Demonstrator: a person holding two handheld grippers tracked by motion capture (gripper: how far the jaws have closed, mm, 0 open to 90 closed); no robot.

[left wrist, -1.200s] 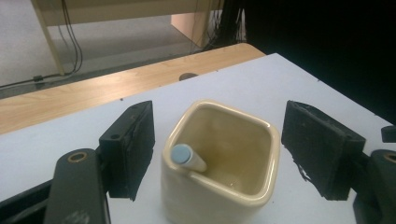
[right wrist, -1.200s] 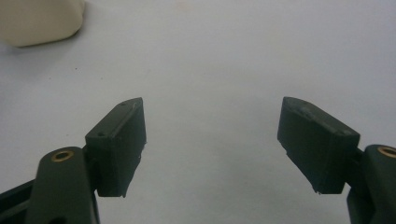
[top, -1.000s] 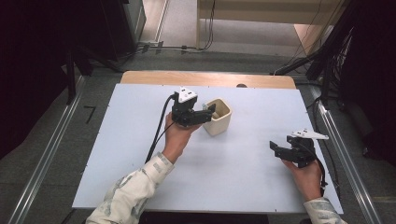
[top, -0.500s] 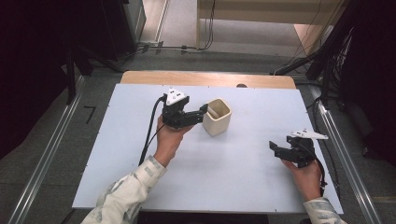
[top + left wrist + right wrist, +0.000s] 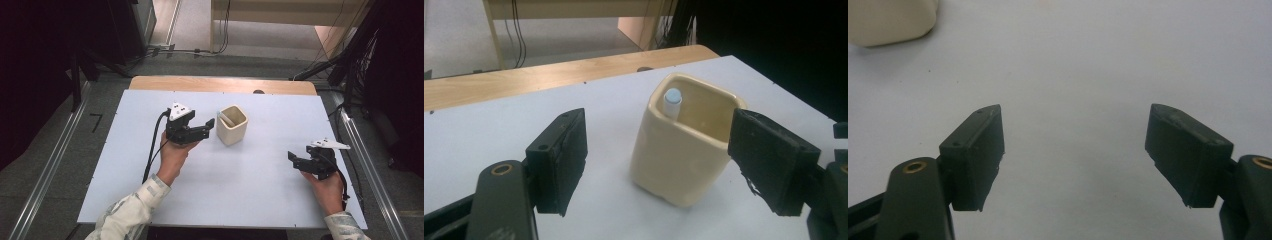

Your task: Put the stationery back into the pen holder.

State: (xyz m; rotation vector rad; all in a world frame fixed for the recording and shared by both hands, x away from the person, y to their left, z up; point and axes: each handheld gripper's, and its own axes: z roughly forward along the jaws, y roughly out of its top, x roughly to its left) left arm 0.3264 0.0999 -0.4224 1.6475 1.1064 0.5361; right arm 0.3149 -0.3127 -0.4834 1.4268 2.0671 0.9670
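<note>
Here the left hand-held gripper (image 5: 209, 126) is held above the white bench (image 5: 125, 165), just to the left of a cream cup (image 5: 232, 125), with its jaws spread wide and nothing between them. In the left gripper view the cup (image 5: 684, 145) stands upright on the bench surface (image 5: 484, 135) beyond the two black jaws, closer to the right jaw than to the left one, and apart from both. The cup has rounded corners and an open top, and a small white stick with a pale blue end (image 5: 672, 100) leans against its inner wall near the far rim; in the high view the same stick (image 5: 225, 119) shows as a thin pale line inside the cup. The right hand-held gripper (image 5: 292, 159) is well apart from the cup, near the right front part of the bench, held low over the surface with its jaws also spread and empty. In the right gripper view its two black jaws frame bare white bench (image 5: 1073, 100), and the bottom of the cup (image 5: 890, 20) shows at the upper left corner. A black cable (image 5: 152, 145) trails from the left hand-held gripper toward the person's patterned sleeve (image 5: 132, 212). Behind the white top runs a strip of bare wood (image 5: 220, 84).
</note>
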